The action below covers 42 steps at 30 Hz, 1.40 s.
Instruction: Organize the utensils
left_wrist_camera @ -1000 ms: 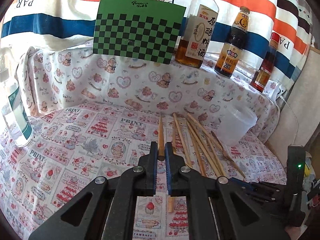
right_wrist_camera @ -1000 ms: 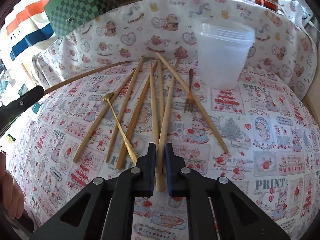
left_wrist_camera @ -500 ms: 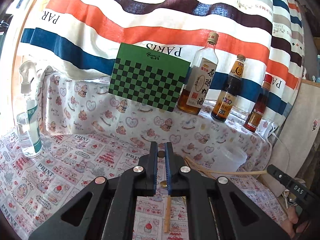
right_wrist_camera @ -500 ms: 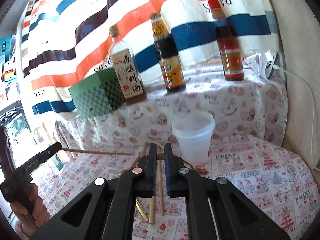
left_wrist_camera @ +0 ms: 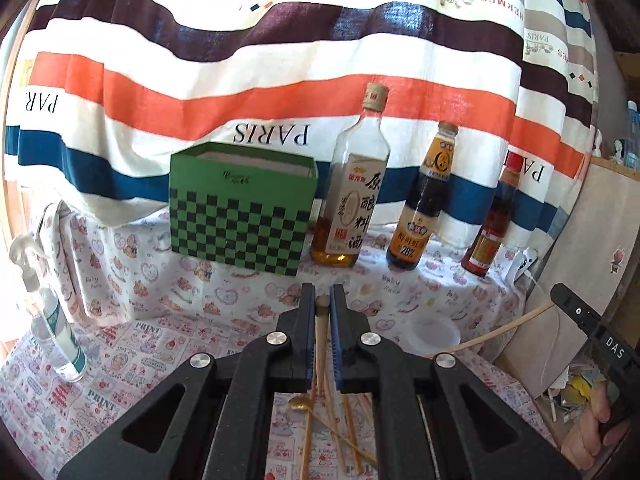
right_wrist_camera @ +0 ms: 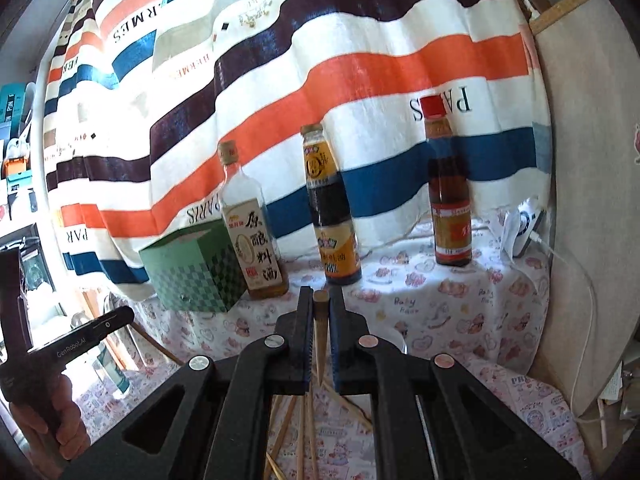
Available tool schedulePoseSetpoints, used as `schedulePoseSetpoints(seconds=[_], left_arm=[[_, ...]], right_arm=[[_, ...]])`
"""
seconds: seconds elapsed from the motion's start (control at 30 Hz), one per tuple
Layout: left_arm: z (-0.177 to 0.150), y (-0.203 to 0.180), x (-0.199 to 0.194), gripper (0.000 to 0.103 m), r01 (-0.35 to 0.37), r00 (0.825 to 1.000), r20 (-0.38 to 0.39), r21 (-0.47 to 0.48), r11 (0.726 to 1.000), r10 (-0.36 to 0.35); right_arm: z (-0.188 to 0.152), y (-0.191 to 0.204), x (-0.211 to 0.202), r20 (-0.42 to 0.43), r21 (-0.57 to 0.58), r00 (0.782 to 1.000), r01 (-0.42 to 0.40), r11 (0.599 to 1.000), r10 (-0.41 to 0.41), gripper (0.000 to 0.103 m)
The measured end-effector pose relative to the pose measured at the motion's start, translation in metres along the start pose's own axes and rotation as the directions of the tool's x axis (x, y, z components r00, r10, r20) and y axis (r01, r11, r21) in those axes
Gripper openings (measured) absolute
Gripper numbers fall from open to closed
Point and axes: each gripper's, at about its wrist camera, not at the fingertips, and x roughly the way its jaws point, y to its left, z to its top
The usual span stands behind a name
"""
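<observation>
Left gripper [left_wrist_camera: 322, 300]: you have its jaws clamped on 1 chopstick [left_wrist_camera: 320, 334], tip at 12 o'clock between the pads. Right gripper [right_wrist_camera: 320, 300]: jaws likewise pinched on a second chopstick [right_wrist_camera: 320, 332]. Your loose chopsticks [left_wrist_camera: 348, 432] and gold spoon [left_wrist_camera: 301, 403] lie on the printed cloth [left_wrist_camera: 120, 364] at 6 o'clock, below the jaws. Plastic cup [left_wrist_camera: 436, 334] sits at 3 o'clock. Green checkered box [left_wrist_camera: 240, 216] and 3 bottles [left_wrist_camera: 352, 200] stand at 12 o'clock.
</observation>
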Motion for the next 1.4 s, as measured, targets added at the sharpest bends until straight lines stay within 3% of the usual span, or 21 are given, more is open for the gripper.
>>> schedulePoseSetpoints(seconds=[0.17, 0.27, 0.43, 0.6, 0.7, 0.83, 0.97, 1.07, 1.27, 1.4], left_arm=[[0.027, -0.024, 0.002, 0.006, 0.035, 0.997, 0.065, 0.003, 0.999, -0.035], [0.042, -0.035, 0.017, 0.006, 0.135, 0.99, 0.053, -0.031, 0.99, -0.133], [0.06, -0.054, 0.042, 0.006, 0.194, 0.98, 0.068, -0.11, 0.975, -0.187], [0.071, -0.08, 0.046, 0.006, 0.196, 0.971, 0.155, -0.08, 0.977, -0.182], [0.071, -0.086, 0.052, 0.006, 0.216, 0.966, 0.172, -0.11, 0.97, -0.195], [0.056, -0.099, 0.068, 0.006, 0.171, 0.969, 0.197, -0.08, 0.982, -0.152], [0.034, -0.11, 0.091, 0.006, 0.131, 0.979, 0.164, -0.036, 0.991, -0.124], [0.023, -0.114, 0.103, 0.006, 0.118, 0.984, 0.134, -0.014, 0.993, -0.115], [0.012, -0.122, 0.118, 0.006, 0.156, 0.985, 0.063, 0.031, 0.987, -0.158], [0.01, -0.127, 0.122, 0.006, 0.126, 0.991, 0.04, 0.073, 0.989, -0.129]], right_arm=[[0.035, -0.009, -0.015, 0.131, 0.05, 0.991, -0.017, 0.999, 0.011, 0.008], [0.041, -0.019, -0.017, 0.166, 0.054, 0.986, 0.02, 0.998, -0.028, 0.008], [0.04, -0.049, 0.002, 0.103, 0.11, 0.994, 0.036, 0.993, -0.048, 0.008], [0.038, -0.074, 0.025, -0.007, 0.153, 0.999, 0.048, 0.987, -0.047, 0.008], [0.035, -0.081, 0.037, -0.054, 0.157, 0.998, 0.046, 0.986, -0.038, 0.008], [0.029, -0.083, 0.051, -0.106, 0.16, 0.994, 0.046, 0.986, -0.03, 0.008], [0.023, -0.089, 0.064, -0.149, 0.193, 0.989, 0.025, 0.981, 0.004, 0.008], [0.019, -0.096, 0.072, -0.162, 0.202, 0.987, 0.047, 0.978, -0.014, 0.008], [0.014, -0.11, 0.085, -0.193, 0.239, 0.981, 0.04, 0.97, 0.007, 0.008], [0.014, -0.114, 0.086, -0.196, 0.248, 0.98, 0.039, 0.968, 0.011, 0.008]])
